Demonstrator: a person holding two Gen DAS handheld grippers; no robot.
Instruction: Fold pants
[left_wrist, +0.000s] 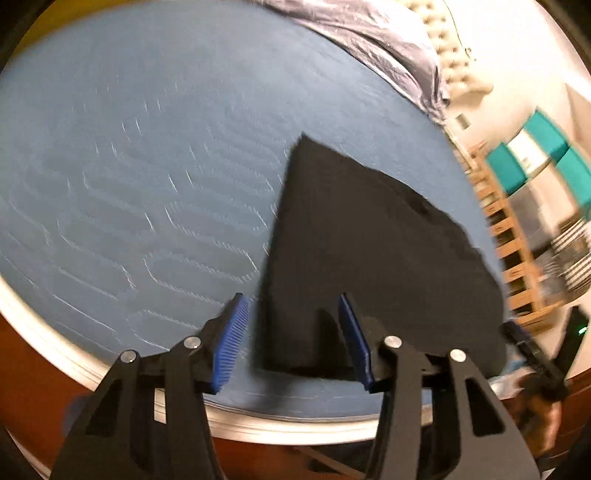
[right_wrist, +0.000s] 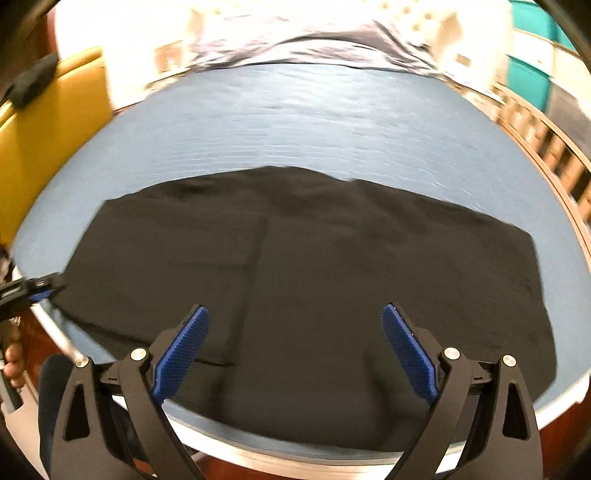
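Observation:
Black pants (right_wrist: 314, 266) lie flat and folded across the near part of a blue mattress (right_wrist: 314, 118). My right gripper (right_wrist: 295, 308) hovers open over their near edge, with its blue pads (right_wrist: 181, 350) wide apart and nothing held. In the left wrist view the pants (left_wrist: 369, 258) run away to the right. My left gripper (left_wrist: 291, 299) is open, and the pants' near left corner lies between its pads (left_wrist: 231, 343). The left gripper (right_wrist: 33, 291) also shows at the pants' left end. The right gripper (left_wrist: 532, 354) appears blurred at the pants' right end.
A crumpled grey blanket (left_wrist: 388, 40) lies at the far end of the mattress. A yellow panel (right_wrist: 48, 122) stands on the left. A wooden slatted frame (left_wrist: 513, 251) and teal boxes (left_wrist: 543, 147) are on the right. The bed's white edge (left_wrist: 258, 424) runs just under my grippers.

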